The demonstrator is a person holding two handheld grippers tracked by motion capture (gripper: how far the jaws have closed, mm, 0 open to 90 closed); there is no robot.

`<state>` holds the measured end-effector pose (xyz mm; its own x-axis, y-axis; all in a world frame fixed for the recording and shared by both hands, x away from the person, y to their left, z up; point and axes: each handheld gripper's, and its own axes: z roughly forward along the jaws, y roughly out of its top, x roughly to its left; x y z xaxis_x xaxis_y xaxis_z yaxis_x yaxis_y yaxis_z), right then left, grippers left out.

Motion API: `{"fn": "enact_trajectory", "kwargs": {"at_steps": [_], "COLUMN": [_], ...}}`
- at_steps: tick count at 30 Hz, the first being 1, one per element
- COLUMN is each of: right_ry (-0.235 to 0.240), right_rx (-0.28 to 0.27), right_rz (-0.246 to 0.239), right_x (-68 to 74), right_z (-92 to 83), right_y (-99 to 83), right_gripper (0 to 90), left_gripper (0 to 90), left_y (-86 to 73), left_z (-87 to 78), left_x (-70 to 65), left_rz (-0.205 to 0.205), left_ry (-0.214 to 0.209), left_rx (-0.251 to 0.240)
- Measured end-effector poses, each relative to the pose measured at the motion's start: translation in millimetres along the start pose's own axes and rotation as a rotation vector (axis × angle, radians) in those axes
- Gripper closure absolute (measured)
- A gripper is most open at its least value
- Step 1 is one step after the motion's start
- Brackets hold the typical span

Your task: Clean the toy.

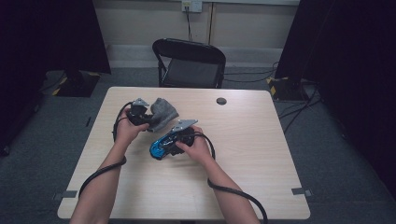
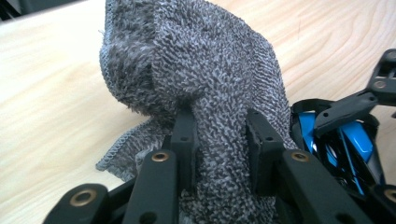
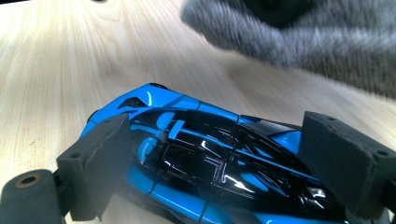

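On the wooden table: one grey towel pinched by the left gripper, one blue toy car clamped in the right gripper.

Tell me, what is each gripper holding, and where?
The left gripper pinches a bunched fold of the grey cloth. The right gripper clamps the blue toy car across its sides.

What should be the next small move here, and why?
Probably bring the grey cloth down onto the blue toy car and wipe. The left gripper pinches the cloth, bunched just beside the car, while the right gripper clamps the car's sides on the table.
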<state>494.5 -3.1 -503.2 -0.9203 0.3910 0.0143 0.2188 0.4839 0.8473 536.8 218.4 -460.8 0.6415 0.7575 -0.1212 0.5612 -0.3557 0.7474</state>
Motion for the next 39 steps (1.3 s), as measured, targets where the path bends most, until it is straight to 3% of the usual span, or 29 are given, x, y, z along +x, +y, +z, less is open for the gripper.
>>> {"fn": "enact_trajectory", "kwargs": {"at_steps": [3,6,17,32,39], "right_ry": [-0.001,-0.001,-0.002,-0.002,-0.001], "right_rx": [0.000,0.000,0.001,0.001,0.001], "right_rz": [0.001,0.000,0.001,0.003,0.002], "right_x": [0.0,-0.1,0.0,-0.2,-0.2], "right_z": [0.0,0.0,-0.1,-0.1,-0.1], "right_y": [0.0,0.0,0.0,-0.1,-0.1], "right_gripper": [9.8,9.8,9.8,9.7,9.8], "left_gripper": [68.6,68.5,68.5,69.0,69.1], "left_y": [-0.8,-0.8,-3.9,-8.2,-10.0], "left_z": [9.6,17.9,36.0,34.7,32.8], "left_x": [-2.6,-6.1,-17.1,-20.7,-20.6], "left_rz": [-0.004,0.021,0.058,0.089,0.083], "left_ry": [-0.005,-0.007,-0.062,-0.085,-0.087], "left_rx": [0.009,0.024,0.094,0.093,0.087]}}
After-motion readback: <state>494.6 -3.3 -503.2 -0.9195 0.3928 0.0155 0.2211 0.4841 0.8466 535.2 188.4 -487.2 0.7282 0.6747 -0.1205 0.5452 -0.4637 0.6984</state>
